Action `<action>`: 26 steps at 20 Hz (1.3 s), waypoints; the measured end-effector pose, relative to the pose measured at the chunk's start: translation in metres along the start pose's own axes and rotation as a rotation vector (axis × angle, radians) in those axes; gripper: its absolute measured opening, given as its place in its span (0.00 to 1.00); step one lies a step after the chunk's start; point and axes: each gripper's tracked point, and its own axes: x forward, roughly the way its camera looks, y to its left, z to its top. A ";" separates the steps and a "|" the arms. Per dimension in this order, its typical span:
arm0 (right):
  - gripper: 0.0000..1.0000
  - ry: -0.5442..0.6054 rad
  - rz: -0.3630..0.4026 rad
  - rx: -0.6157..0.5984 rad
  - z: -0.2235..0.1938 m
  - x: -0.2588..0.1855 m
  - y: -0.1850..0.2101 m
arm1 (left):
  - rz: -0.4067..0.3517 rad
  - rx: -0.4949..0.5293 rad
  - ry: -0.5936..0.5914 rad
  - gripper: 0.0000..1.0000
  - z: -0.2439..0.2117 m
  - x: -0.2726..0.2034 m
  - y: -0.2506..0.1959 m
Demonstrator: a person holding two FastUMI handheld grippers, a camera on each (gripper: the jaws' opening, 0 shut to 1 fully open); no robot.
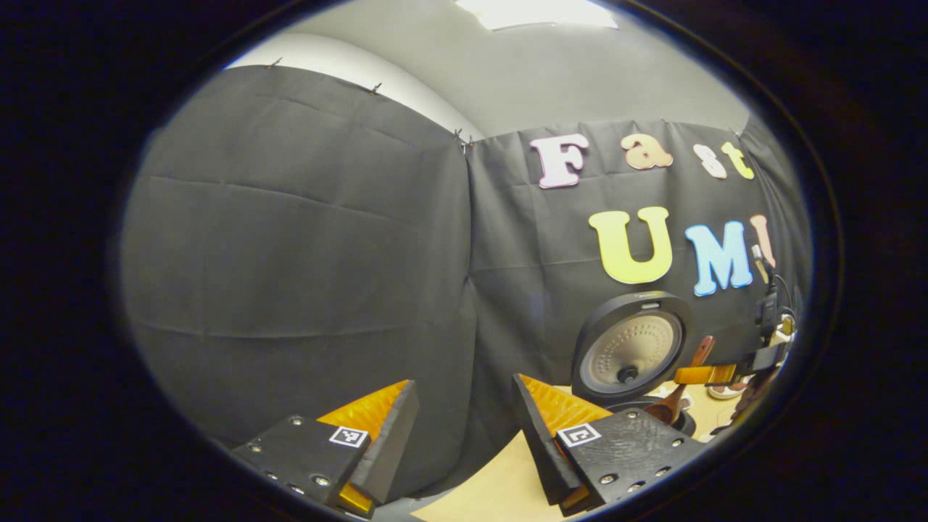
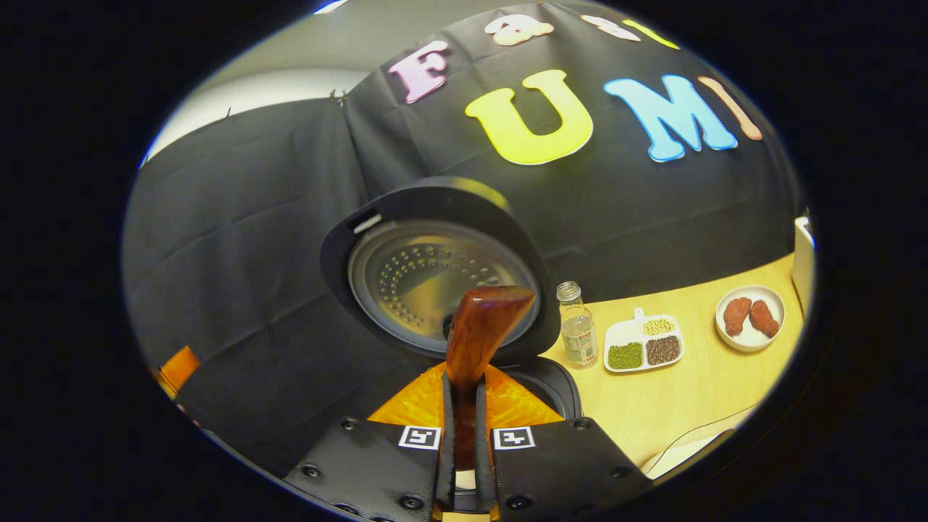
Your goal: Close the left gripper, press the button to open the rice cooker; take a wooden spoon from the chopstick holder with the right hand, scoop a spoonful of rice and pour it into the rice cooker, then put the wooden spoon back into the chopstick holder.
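The rice cooker (image 2: 435,290) stands open on the bench (image 2: 696,391), its round lid (image 2: 442,268) tipped upright against the black cloth wall, the perforated metal inner plate facing out. Below the lid, the dark rim of the pot (image 2: 554,384) shows, but what lies inside it is hidden. The right gripper (image 2: 464,435) sits just in front of the cooker, jaws pinching the wooden spoon (image 2: 482,326), which points up across the lid. In the left gripper view the spoon's bowl (image 1: 663,412) hangs at the pot's rim; whether it holds rice cannot be told. The left gripper (image 1: 464,428) hangs off to the side, facing the cloth, jaws spread with nothing between them. Right of the cooker, a small clear jar (image 2: 578,330) stands upright. Beside it, a white divided tray (image 2: 644,343) carries green, dark brown and pale grains, one sort per compartment. Further right, a small white dish (image 2: 750,317) holds two reddish-brown pieces of food.
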 end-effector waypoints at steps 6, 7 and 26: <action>0.12 -0.057 -0.008 0.236 0.040 -0.026 -0.025 | -0.036 -0.014 -0.008 0.79 0.006 0.002 -0.026; 0.12 -0.068 -0.015 0.254 0.046 -0.033 -0.029 | -0.045 -0.018 -0.010 0.79 0.008 0.002 -0.032; 0.12 -0.259 -0.356 0.246 0.098 -0.233 -0.222 | -0.283 -0.068 -0.074 0.79 0.062 -0.032 -0.210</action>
